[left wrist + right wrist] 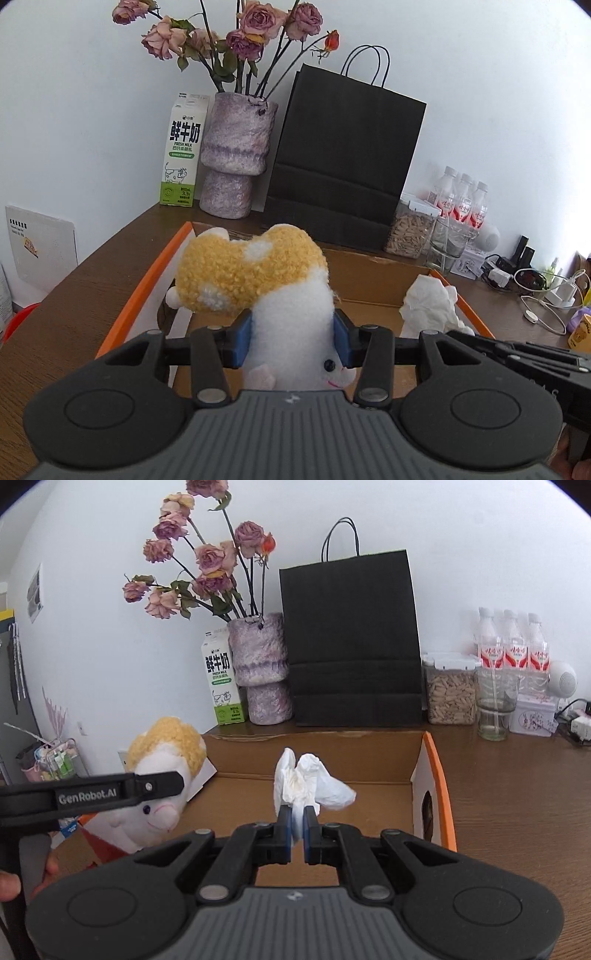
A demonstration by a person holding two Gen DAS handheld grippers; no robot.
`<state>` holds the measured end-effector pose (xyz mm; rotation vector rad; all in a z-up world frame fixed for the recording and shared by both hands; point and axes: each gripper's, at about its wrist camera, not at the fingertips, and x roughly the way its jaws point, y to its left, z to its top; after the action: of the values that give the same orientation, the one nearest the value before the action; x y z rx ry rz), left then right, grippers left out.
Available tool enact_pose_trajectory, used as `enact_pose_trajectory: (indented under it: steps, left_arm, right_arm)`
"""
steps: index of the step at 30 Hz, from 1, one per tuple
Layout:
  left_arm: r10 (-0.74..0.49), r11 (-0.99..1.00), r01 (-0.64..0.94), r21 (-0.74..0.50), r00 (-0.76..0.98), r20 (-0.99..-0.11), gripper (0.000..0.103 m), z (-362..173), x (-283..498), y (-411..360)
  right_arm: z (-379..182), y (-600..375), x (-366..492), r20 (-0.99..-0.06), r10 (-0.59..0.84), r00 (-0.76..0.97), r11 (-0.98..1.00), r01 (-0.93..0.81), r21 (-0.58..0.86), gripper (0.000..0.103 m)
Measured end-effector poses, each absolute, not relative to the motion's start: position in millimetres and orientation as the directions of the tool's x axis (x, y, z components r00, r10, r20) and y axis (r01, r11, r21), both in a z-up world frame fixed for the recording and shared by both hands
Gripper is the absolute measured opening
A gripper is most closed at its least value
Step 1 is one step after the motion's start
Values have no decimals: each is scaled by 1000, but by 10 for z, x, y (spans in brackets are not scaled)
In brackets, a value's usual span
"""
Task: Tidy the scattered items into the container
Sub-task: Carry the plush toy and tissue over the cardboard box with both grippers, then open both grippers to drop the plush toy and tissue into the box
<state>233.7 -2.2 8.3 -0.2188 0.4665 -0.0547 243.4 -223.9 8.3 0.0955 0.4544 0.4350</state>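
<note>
My left gripper (293, 338) is shut on a white and yellow plush toy (273, 295), its blue pads squeezing the white body, held above the open cardboard box (365, 275) with orange edges. The toy's face hangs toward the camera. In the right wrist view the plush toy (166, 771) and the left gripper appear at the left, over the box's left side. My right gripper (296, 821) is shut on a crumpled white tissue (314, 782), held over the box (436, 775). The same tissue (428, 306) shows at the right in the left wrist view.
On the brown table (517, 794) behind the box stand a milk carton (181, 151), a purple vase with dried roses (236, 155), a black paper bag (340, 158), a jar of seeds (450, 690), a glass (495, 709), water bottles (509, 642) and cables (535, 295).
</note>
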Motion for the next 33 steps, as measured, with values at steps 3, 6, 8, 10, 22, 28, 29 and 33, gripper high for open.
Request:
enact_pose_trajectory:
  steps: [3, 6, 8, 10, 22, 28, 29, 33]
  left_arm:
    - [-93, 983, 10, -182, 887, -452, 48, 42, 2331, -77]
    - [-69, 988, 4, -154, 904, -422, 81, 49, 2281, -112]
    - [-29, 988, -31, -152, 926, -377, 103, 80, 2214, -113]
    - [2, 987, -55, -149, 942, -335, 103, 105, 2157, -97]
    - [19, 986, -77, -150, 935, -353, 103, 110, 2178, -87]
    - [10, 986, -61, -153, 950, -312, 103, 292, 2056, -102]
    - [9, 987, -57, -149, 952, -306, 103, 328, 2021, -105]
    - [8, 990, -47, -130, 959, -284, 103, 443, 1845, -98]
  right_arm:
    - [76, -2236, 2423, -412, 415, 811, 910, -375, 178, 10]
    - [86, -2260, 2406, -406, 402, 821, 916, -358, 182, 24]
    - [94, -2252, 2389, -410, 391, 824, 920, -353, 169, 62]
    - [115, -2247, 2342, -387, 384, 838, 923, -352, 153, 87]
    - [150, -2236, 2344, -380, 359, 852, 933, -331, 139, 103]
    - [219, -2173, 2246, -370, 345, 863, 937, -337, 88, 103]
    - [249, -2175, 2210, -362, 349, 864, 936, -342, 88, 103]
    - [384, -2196, 2008, -331, 353, 875, 934, -349, 72, 103]
